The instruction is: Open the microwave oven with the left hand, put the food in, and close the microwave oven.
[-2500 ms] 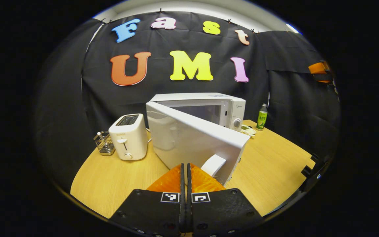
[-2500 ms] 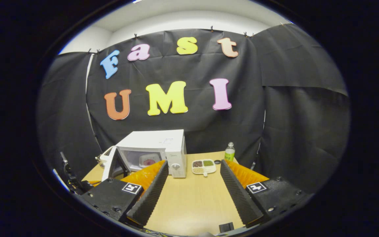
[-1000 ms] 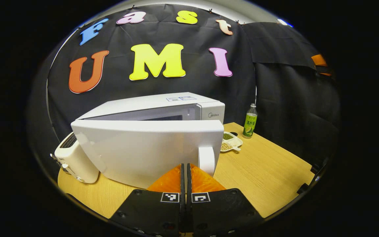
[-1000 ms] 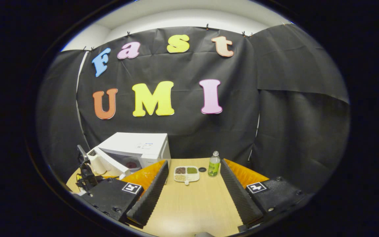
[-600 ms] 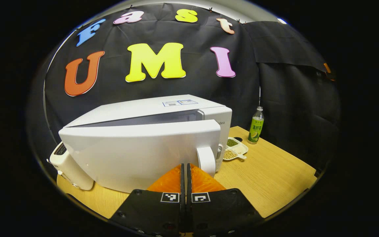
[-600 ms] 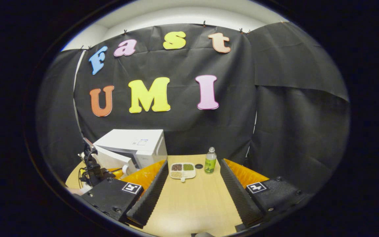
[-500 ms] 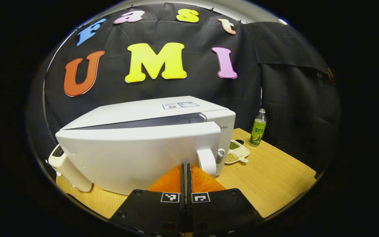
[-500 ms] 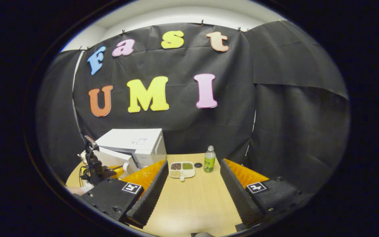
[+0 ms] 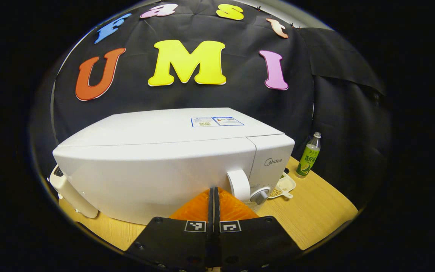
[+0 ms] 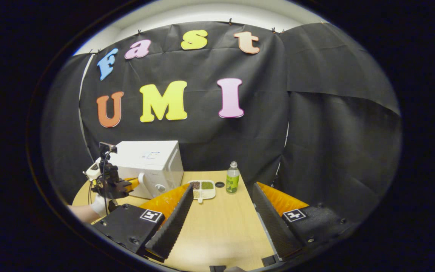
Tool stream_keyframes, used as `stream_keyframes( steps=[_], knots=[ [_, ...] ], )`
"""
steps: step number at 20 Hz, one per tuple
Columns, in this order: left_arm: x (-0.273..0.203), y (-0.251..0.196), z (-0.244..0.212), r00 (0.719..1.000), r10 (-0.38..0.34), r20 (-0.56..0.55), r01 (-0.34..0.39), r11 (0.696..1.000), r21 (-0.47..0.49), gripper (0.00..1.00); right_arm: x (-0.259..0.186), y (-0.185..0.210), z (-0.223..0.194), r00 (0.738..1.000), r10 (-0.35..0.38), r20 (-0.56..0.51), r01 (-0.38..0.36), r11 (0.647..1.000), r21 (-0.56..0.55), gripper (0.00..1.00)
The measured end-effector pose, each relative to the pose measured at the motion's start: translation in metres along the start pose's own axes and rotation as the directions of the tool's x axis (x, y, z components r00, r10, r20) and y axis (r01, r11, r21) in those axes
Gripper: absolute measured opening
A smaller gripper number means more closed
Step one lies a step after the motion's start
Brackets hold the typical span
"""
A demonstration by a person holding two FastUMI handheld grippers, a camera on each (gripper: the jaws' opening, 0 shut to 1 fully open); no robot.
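Since the earlier frames the microwave door [image 9: 153,177] has swung fully closed; it was standing ajar and now it sits flush with the front of the microwave oven [image 9: 172,151], with no gap at the control panel side.

Nearest in the left gripper view, the left gripper [image 9: 213,196] has its two fingers pressed together, with nothing between them. The tips are at the lower edge of the door, just beside the white door handle [image 9: 238,185]; whether they touch the door cannot be told. Right of the handle is a round knob [image 9: 259,195] on the control panel. Behind it, on the wooden table [image 9: 315,211], lies a small divided tray [image 9: 283,187] with grains, and farther back stands a green bottle [image 9: 308,156]. At the left edge, a white toaster [image 9: 68,190] stands partly hidden behind the oven.

In the right gripper view, the right gripper [image 10: 221,219] is wide open and holds nothing; it hangs above the bare table, well apart from the oven. Beyond its left finger a gloved hand [image 10: 98,204] holds the left gripper against the oven front. The food is not visible; the closed door hides the inside.
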State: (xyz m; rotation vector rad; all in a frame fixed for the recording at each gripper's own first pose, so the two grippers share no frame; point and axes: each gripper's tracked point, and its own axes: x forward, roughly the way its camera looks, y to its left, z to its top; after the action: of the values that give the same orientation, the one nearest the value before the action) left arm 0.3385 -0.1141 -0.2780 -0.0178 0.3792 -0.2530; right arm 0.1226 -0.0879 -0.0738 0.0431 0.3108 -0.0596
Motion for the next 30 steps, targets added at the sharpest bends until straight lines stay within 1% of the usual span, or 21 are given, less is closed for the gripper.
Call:
stream_keyframes(
  steps=[1,2,4,6,12,13,14,15,16,17,19,20,21,22,23,24,26,27,28,29,30],
  knots=[
    [0.001,0.0,0.0,1.0,0.0,-0.003,0.0,1.0,0.006,0.0,0.001,0.001,0.001,1.0,0.003,0.002,-0.003,1.0,0.0,0.92],
    [0.0,-0.001,0.0,1.0,-0.001,0.002,0.001,1.0,0.011,0.0,0.001,0.002,0.001,1.0,0.009,0.001,-0.009,1.0,-0.002,1.0],
    [-0.002,0.001,-0.001,1.0,0.01,-0.004,-0.01,1.0,0.012,0.0,0.002,0.004,0.002,1.0,0.014,0.003,-0.014,1.0,-0.008,1.0],
    [-0.012,-0.003,0.005,1.0,0.001,0.014,-0.001,1.0,0.009,0.0,0.002,0.008,0.006,1.0,0.023,0.01,-0.022,1.0,-0.014,1.0],
    [-0.062,-0.003,0.035,0.996,0.009,0.084,-0.015,0.998,0.067,0.0,-0.001,0.03,0.014,0.997,0.065,0.045,-0.065,0.998,-0.003,1.0],
    [-0.071,-0.003,0.039,0.995,0.017,0.095,-0.024,0.997,0.077,0.0,-0.002,0.034,0.012,0.997,0.07,0.043,-0.07,0.998,-0.004,0.92],
    [-0.079,0.0,0.043,0.994,0.036,0.106,-0.046,0.995,0.088,0.0,-0.004,0.036,0.009,0.997,0.072,0.037,-0.071,0.997,-0.007,0.92],
    [-0.091,0.005,0.047,0.991,0.067,0.119,-0.079,0.992,0.099,0.0,-0.007,0.039,0.007,0.997,0.07,0.037,-0.07,0.997,-0.013,1.0],
    [-0.1,0.01,0.051,0.986,0.102,0.135,-0.117,0.987,0.109,0.0,-0.01,0.042,0.007,0.997,0.07,0.039,-0.069,0.997,-0.025,1.0],
    [-0.109,0.008,0.055,0.983,0.105,0.151,-0.123,0.986,0.115,0.0,-0.015,0.045,0.006,0.997,0.072,0.039,-0.071,0.997,-0.034,1.0],
    [-0.129,0.006,0.059,0.976,0.123,0.177,-0.147,0.981,0.13,0.95,-0.022,0.053,0.007,0.996,0.079,0.043,-0.077,0.996,-0.042,1.0],
    [-0.147,0.003,0.064,0.974,0.123,0.19,-0.151,0.978,0.142,0.94,-0.027,0.057,0.008,0.995,0.086,0.052,-0.084,0.995,-0.044,0.92],
    [-0.164,0.001,0.07,0.971,0.122,0.207,-0.152,0.979,0.139,0.95,-0.03,0.061,0.012,0.994,0.093,0.063,-0.09,0.995,-0.045,1.0],
    [-0.18,-0.004,0.076,0.969,0.107,0.221,-0.137,0.982,0.129,0.96,-0.034,0.065,0.012,0.993,0.098,0.067,-0.095,0.994,-0.048,0.92],
    [-0.198,-0.009,0.084,0.967,0.087,0.241,-0.117,0.987,0.114,0.96,-0.036,0.07,0.013,0.992,0.103,0.075,-0.099,0.993,-0.055,1.0],
    [-0.217,-0.01,0.092,0.962,0.08,0.263,-0.109,0.989,0.098,0.96,-0.04,0.075,0.015,0.991,0.109,0.082,-0.104,0.993,-0.063,1.0],
    [-0.256,0.003,0.104,0.949,0.116,0.292,-0.146,0.986,0.081,0.96,-0.046,0.086,0.019,0.987,0.122,0.103,-0.115,0.991,-0.074,1.0],
    [-0.275,0.013,0.107,0.944,0.146,0.297,-0.175,0.982,0.072,0.96,-0.05,0.092,0.021,0.985,0.125,0.115,-0.116,0.99,-0.076,0.92],
    [-0.293,0.023,0.11,0.936,0.182,0.302,-0.208,0.977,0.056,0.96,-0.053,0.096,0.024,0.983,0.127,0.132,-0.117,0.99,-0.079,1.0],
    [-0.308,0.031,0.111,0.931,0.203,0.303,-0.224,0.974,0.038,0.96,-0.058,0.102,0.025,0.981,0.131,0.145,-0.119,0.989,-0.085,1.0],
    [-0.322,0.034,0.109,0.933,0.206,0.296,-0.223,0.974,0.026,0.96,-0.062,0.108,0.026,0.978,0.137,0.157,-0.124,0.988,-0.092,0.92]
  ],
)
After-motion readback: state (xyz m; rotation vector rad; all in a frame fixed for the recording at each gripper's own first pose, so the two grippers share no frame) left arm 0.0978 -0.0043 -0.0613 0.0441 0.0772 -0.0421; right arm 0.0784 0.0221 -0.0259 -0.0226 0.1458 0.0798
